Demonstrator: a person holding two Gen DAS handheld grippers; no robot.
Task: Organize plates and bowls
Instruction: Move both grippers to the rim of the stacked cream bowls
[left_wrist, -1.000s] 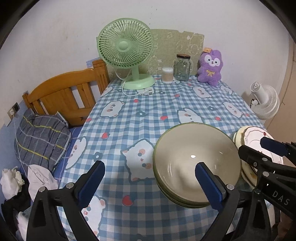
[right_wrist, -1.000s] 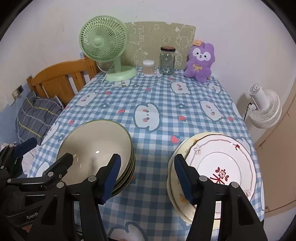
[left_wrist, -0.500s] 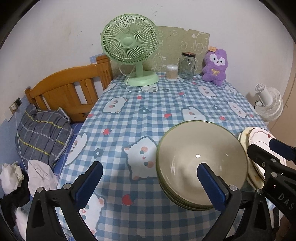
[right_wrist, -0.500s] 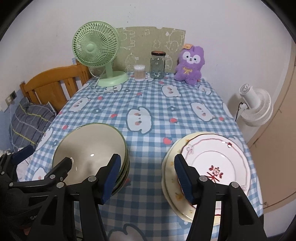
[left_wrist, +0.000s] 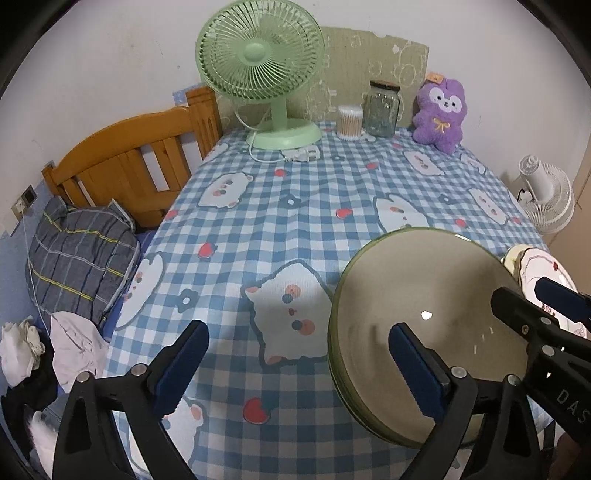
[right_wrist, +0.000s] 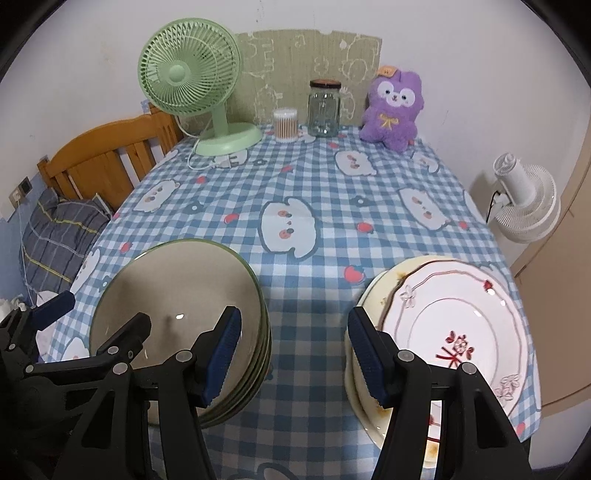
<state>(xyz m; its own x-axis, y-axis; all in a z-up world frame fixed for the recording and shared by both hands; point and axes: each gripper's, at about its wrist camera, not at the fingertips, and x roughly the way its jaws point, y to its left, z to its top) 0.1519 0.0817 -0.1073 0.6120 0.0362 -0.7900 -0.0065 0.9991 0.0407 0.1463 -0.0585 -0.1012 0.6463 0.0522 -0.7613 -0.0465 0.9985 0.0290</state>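
Where grippers intrude, plates (right_wrist: 454, 325) partly hidden.

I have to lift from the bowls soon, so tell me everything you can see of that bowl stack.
The bowl stack is several nested bowls, glossy like glazed ceramic: beige inside, thin green rims. It sits upright near the front edge of the checked tablecloth, apart from the plate stack beside it. The top bowl looks empty. The left gripper straddles its left rim, one finger over the inside; no contact is visible.

Stacked bowls (right_wrist: 177, 291) beside stacked plates (right_wrist: 454, 321)
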